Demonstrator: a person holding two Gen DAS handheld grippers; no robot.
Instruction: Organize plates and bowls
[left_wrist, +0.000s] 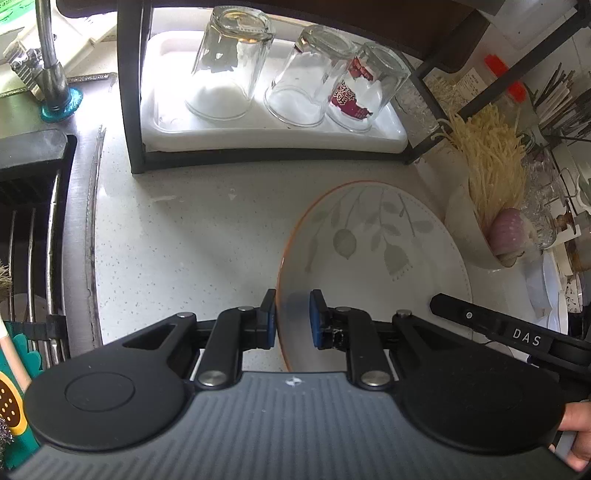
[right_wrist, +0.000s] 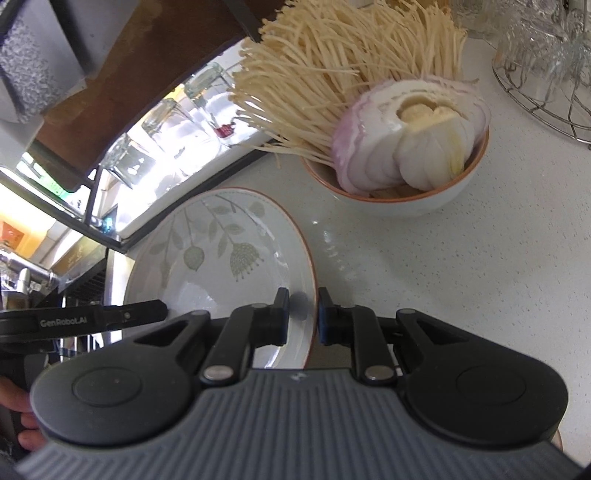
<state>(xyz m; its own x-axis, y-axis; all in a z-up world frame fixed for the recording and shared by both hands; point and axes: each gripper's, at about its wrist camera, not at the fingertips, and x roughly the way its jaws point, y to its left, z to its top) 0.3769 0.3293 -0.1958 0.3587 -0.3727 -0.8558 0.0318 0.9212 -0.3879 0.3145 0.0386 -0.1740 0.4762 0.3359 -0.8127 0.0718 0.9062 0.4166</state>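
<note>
I am straddling the plate (left_wrist: 373, 254) rim on the table (left_wrist: 177, 243), just before the glass rack (left_wrist: 258, 155); left hand-held gripper (left_wrist: 292, 318) and right hand-held gripper (right_wrist: 302, 316) both spread, unclamped; glazed ceramic seeming stiff, slippery, breakable

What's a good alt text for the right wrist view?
The right gripper straddles the near right rim of a leaf-patterned plate on a speckled white counter, one finger over the plate, one outside the rim. Behind it sits a bowl of enoki mushrooms and a cut red onion; the left gripper reaches in at left.
</note>
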